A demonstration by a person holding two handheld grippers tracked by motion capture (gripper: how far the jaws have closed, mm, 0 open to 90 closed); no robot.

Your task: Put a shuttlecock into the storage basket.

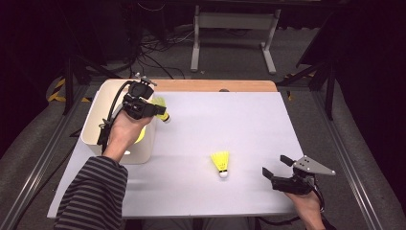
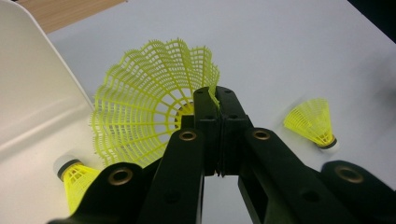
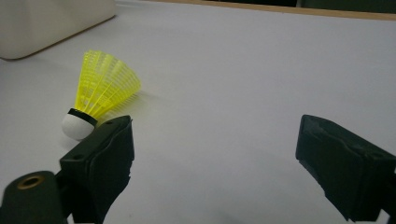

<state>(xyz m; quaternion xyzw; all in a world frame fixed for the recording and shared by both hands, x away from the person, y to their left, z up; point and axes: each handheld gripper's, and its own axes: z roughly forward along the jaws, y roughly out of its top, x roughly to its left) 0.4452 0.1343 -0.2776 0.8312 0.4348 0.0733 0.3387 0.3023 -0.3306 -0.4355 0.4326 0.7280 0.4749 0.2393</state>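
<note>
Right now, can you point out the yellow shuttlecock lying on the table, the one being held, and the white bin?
Loose shuttlecock (image 1: pixel 220 163), high view, on its yellow skirt.
Held shuttlecock (image 2: pixel 140 112), left gripper view, on its mesh skirt.
White bin (image 1: pixel 93 112), high view, on its left wall.

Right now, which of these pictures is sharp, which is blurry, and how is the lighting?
High view: soft, the lit white table ringed by dark floor. Left gripper view: the yellow plastic mesh shuttlecock is crisp in the shut left claw. Right gripper view: the open right claw blurs up close; the lying yellow shuttlecock casts a faint shadow.
</note>
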